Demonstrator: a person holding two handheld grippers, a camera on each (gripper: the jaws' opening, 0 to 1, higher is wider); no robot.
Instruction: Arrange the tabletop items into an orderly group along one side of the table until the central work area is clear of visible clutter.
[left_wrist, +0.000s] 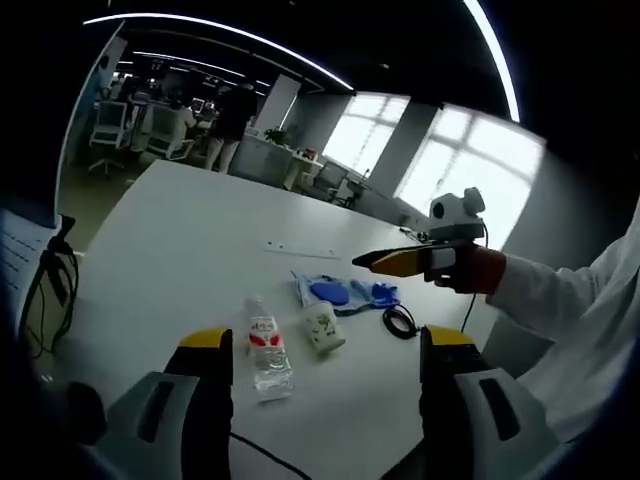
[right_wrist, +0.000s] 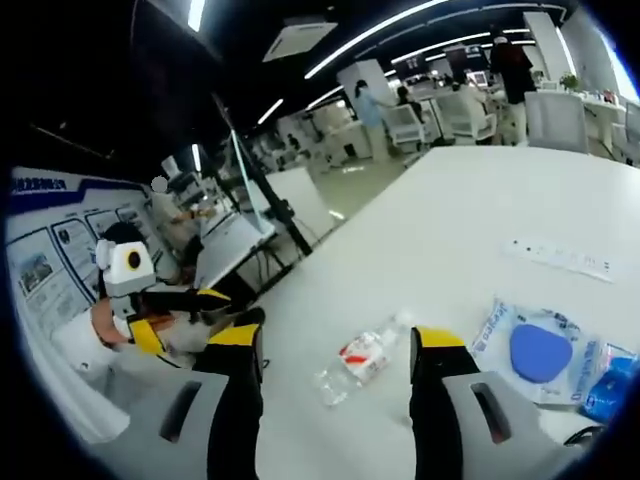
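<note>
You are holding your left tongs (left_wrist: 325, 345) above the near edge of the white table (left_wrist: 190, 240), jaws standing wide apart with nothing between them. Your right tongs (right_wrist: 338, 345) are hanging over the table too, jaws likewise apart and gripping nothing; in the left gripper view they (left_wrist: 362, 262) are reaching in from the right, held by your red-gloved hand (left_wrist: 470, 270).

The clutter is lying loosely grouped towards the near right part of the table: a clear plastic water bottle with a red label (left_wrist: 268, 350) is lying on its side, just beside a small pale carton with a green print (left_wrist: 323, 328). Behind them a clear plastic pack holding blue pieces (left_wrist: 340, 293) is lying flat, with a coiled black cable (left_wrist: 400, 320) near it. A white power strip (left_wrist: 303, 249) is resting further towards the middle.

In the right gripper view the bottle (right_wrist: 358, 362) is showing between the jaws, and the pack (right_wrist: 540, 352) is being cut off at the right edge. What is printed on the carton is too small to read.
</note>
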